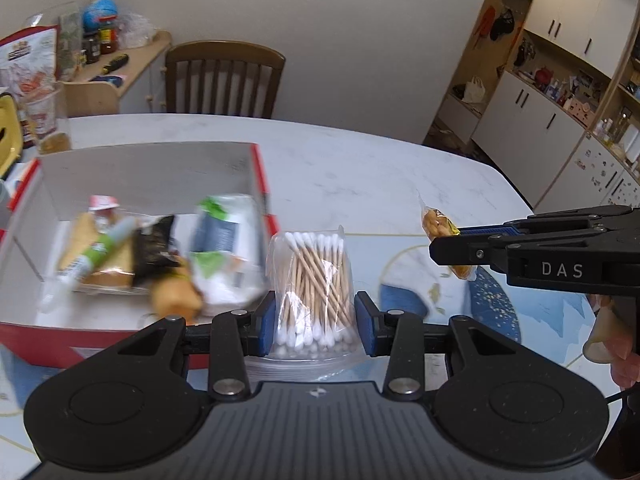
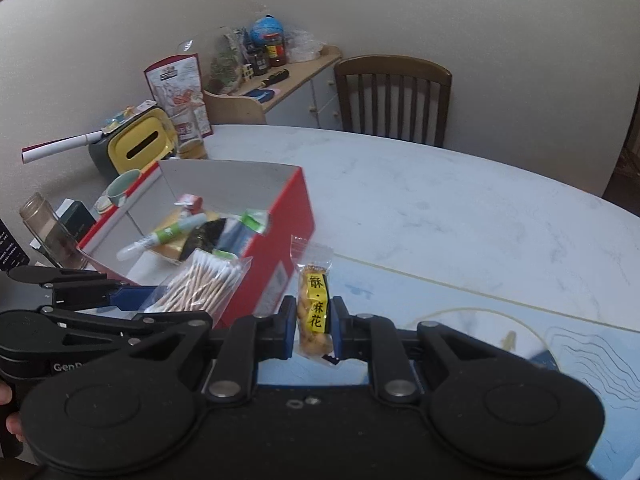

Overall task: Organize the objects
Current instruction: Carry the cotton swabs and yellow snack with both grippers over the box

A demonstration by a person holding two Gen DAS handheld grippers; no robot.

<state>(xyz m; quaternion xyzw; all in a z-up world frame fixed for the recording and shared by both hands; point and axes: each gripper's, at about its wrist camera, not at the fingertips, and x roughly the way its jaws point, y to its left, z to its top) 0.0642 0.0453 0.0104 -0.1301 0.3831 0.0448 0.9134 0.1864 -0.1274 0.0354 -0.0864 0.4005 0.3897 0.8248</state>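
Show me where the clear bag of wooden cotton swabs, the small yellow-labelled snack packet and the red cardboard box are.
clear bag of wooden cotton swabs (image 1: 310, 280), left wrist view, middle of the sticks.
small yellow-labelled snack packet (image 2: 315, 312), right wrist view, yellow label.
red cardboard box (image 2: 294, 216), right wrist view, red outer side wall.

A pale marble-patterned table (image 1: 360, 168) fills the middle of the room, with a plain off-white wall (image 1: 320, 20) behind it. A dark wooden chair (image 1: 224, 80) with a slatted back stands at the table's far edge. Left of the chair, against the wall, sits a low light-wood cabinet (image 1: 132, 76) with a cluttered top. Right of the table, tall white cupboards (image 1: 560, 60) with open, crowded shelves line the side wall.
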